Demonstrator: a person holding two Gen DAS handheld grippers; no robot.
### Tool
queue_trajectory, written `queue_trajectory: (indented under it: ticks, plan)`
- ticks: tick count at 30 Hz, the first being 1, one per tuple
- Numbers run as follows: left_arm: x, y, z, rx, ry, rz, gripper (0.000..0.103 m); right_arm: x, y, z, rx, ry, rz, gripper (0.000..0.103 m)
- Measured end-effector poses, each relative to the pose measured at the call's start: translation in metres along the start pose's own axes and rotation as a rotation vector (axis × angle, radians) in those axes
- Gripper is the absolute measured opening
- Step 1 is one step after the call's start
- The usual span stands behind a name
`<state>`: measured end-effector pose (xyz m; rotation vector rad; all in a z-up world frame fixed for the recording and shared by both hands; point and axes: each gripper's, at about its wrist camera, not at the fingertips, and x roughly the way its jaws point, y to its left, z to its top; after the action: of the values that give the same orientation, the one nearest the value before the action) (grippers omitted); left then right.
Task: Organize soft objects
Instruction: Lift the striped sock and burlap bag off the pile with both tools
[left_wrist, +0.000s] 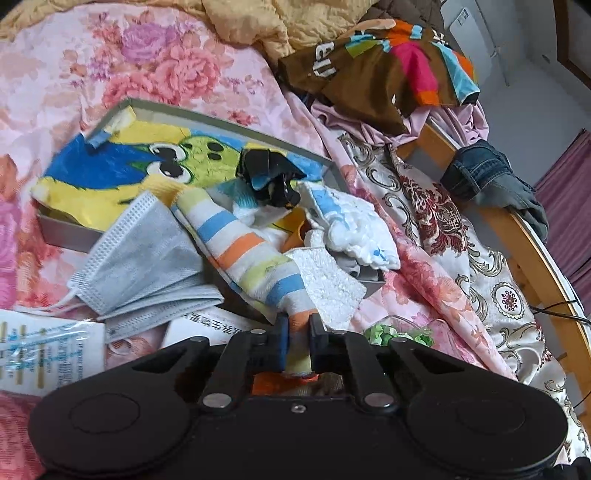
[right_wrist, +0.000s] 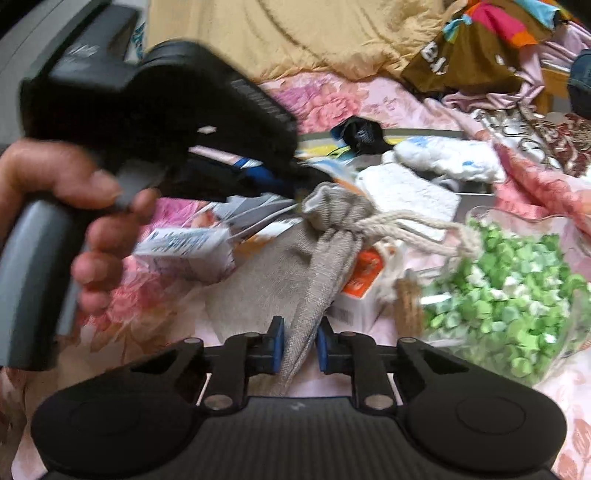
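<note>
A striped cloth (left_wrist: 240, 240) in blue, orange and yellow bands trails out of a grey box (left_wrist: 62, 232) toward me. My left gripper (left_wrist: 298, 325) is shut on its near end, the blue pads pinching the fabric. The box also holds a cartoon towel (left_wrist: 122, 162), a black item (left_wrist: 269, 173) and a white cloth (left_wrist: 351, 225). A grey drawstring pouch (right_wrist: 317, 258) lies on the flowered bedspread in the right wrist view. My right gripper (right_wrist: 300, 328) is shut on its lower end. A hand (right_wrist: 92, 221) holds the other gripper's body (right_wrist: 147, 110) at the left, blurred.
A grey face mask (left_wrist: 147, 258) and a white foam piece (left_wrist: 328, 284) lie by the box. A clear bag of green paper stars (right_wrist: 509, 295), an orange-and-white carton (right_wrist: 362, 284) and a tissue packet (right_wrist: 184, 251) surround the pouch. Clothes pile at the bed's wooden edge (left_wrist: 535, 258).
</note>
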<state>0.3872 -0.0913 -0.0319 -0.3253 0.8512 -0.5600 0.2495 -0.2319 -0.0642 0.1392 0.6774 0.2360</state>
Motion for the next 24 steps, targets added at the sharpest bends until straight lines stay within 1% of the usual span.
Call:
queue_trajectory:
  ticks: [2, 6, 10, 18, 24]
  plan:
    - [-0.008, -0.002, 0.001, 0.013, -0.008, 0.015, 0.010, -0.005, -0.002, 0.001, 0.007, -0.020, -0.018, 0.016]
    - [-0.026, -0.001, 0.001, 0.020, -0.024, 0.039, 0.010, -0.011, -0.004, 0.003, 0.005, -0.049, -0.035, 0.013]
    - [-0.045, 0.000, -0.003, 0.030, -0.021, 0.065, 0.010, -0.016, 0.000, 0.004, -0.032, -0.071, -0.048, 0.010]
    - [-0.076, 0.008, -0.020, 0.025, -0.019, 0.117, 0.010, -0.031, 0.008, 0.001, -0.069, -0.106, -0.054, 0.009]
    - [-0.094, 0.004, -0.030, 0.071, -0.025, 0.183, 0.010, -0.040, 0.005, 0.002, -0.060, -0.127, -0.066, 0.009]
